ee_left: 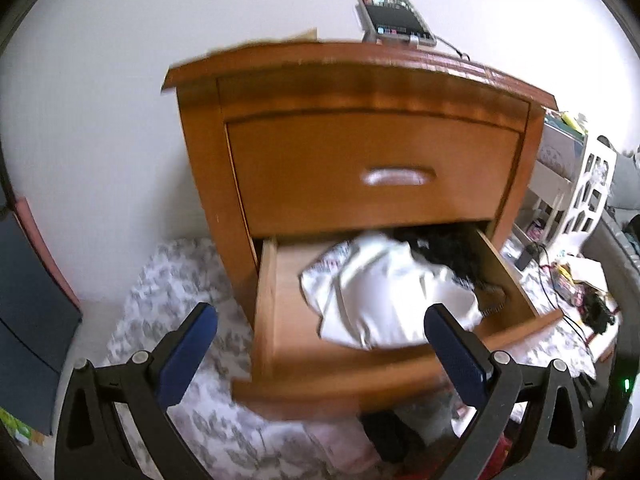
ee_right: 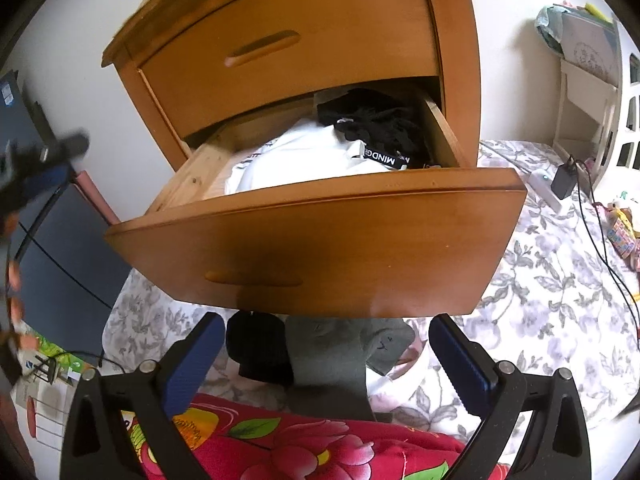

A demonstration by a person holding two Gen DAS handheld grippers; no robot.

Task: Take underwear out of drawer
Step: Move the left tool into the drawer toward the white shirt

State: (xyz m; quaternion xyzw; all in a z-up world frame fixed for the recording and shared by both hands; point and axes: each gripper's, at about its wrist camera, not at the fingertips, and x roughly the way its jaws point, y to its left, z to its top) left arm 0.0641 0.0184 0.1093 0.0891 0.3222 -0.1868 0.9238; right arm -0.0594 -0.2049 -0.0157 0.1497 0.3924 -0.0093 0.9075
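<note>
1. Nearest us, our left gripper (ee_left: 320, 344) has its blue-padded jaws spread as wide as they go, with nothing between them; it hangs above the front of the open drawer (ee_left: 268, 312).
2. Our right gripper (ee_right: 326, 354) is also spread wide and empty, held low in front of the drawer face.
3. Under the right gripper lie a red flowered blanket (ee_right: 304, 444), a black garment (ee_right: 258, 346) and a grey garment (ee_right: 332, 360) on the floral sheet (ee_right: 560, 300).
4. The lower drawer of the wooden nightstand (ee_left: 208, 168) is pulled out towards us.
5. Inside it, a white garment (ee_left: 380, 292) fills the middle and near part.
6. The underwear (ee_right: 376, 128) is a dark bundle in the far right corner of the drawer, touching the white garment; a black waistband with white letters shows at its near edge.
7. Above, the upper drawer (ee_left: 372, 168) is closed.
8. On top of the nightstand, at the far right, stands a phone (ee_left: 394, 14) with a cable.
9. To the right, well apart, stands a white shelf (ee_left: 576, 184).
</note>
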